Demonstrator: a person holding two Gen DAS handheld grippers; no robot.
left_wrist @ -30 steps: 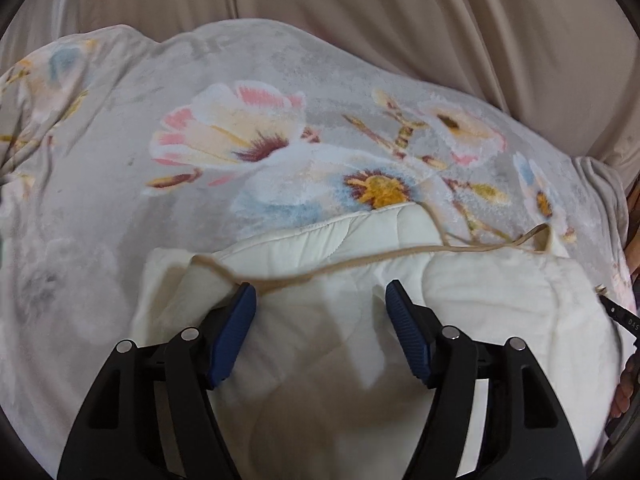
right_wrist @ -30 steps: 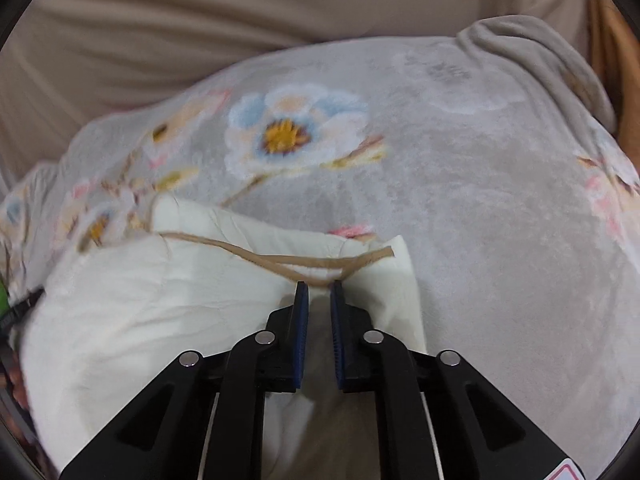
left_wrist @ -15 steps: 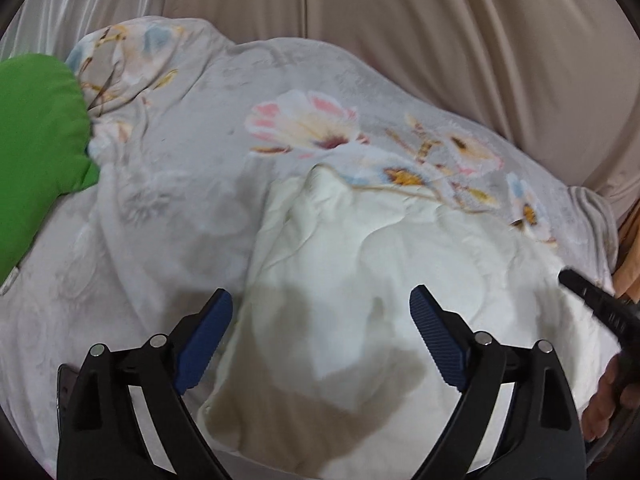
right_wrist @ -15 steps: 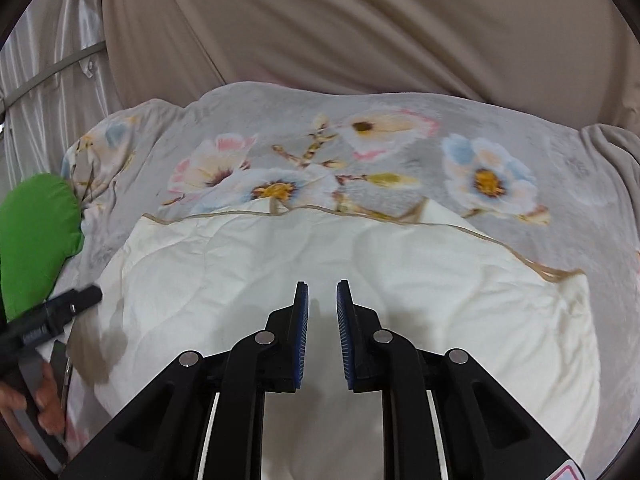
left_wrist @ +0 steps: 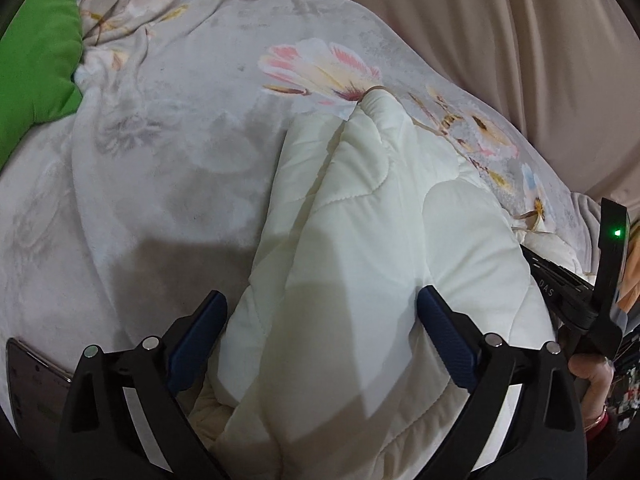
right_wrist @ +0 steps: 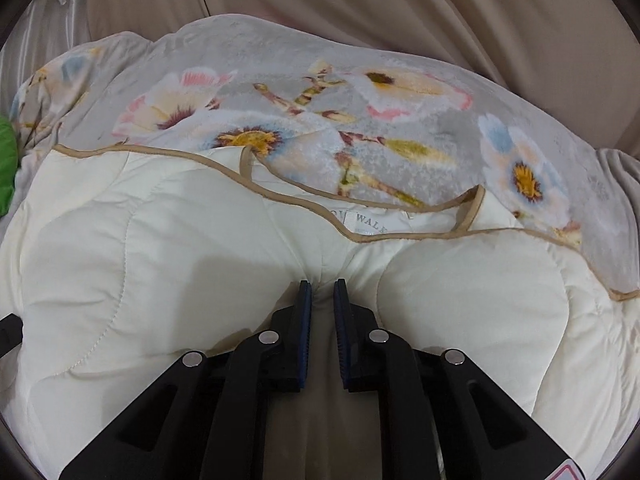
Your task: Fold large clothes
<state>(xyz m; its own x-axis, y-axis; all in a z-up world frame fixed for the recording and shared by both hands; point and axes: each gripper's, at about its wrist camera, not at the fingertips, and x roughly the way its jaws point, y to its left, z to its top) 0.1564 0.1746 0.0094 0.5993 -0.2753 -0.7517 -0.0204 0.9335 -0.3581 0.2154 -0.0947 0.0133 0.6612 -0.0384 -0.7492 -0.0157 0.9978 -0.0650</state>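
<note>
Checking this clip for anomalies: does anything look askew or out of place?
Yes. The cream quilted garment is bunched, its tan trim looping unevenly instead of edges meeting. A phone-like device lies on the floral blanket beside the left hand-held gripper.

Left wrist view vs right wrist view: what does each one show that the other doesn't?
Only the left wrist view shows the left gripper, jaws wide open and just opened further, not pressing the cream quilted garment below them; a phone-like slab at the lower left; and the person's hand on the other tool.

Only the right wrist view shows the right gripper pinching a fold of the garment, its tan piping and a white label.

Both show the garment, the floral blanket and the green cushion.
</note>
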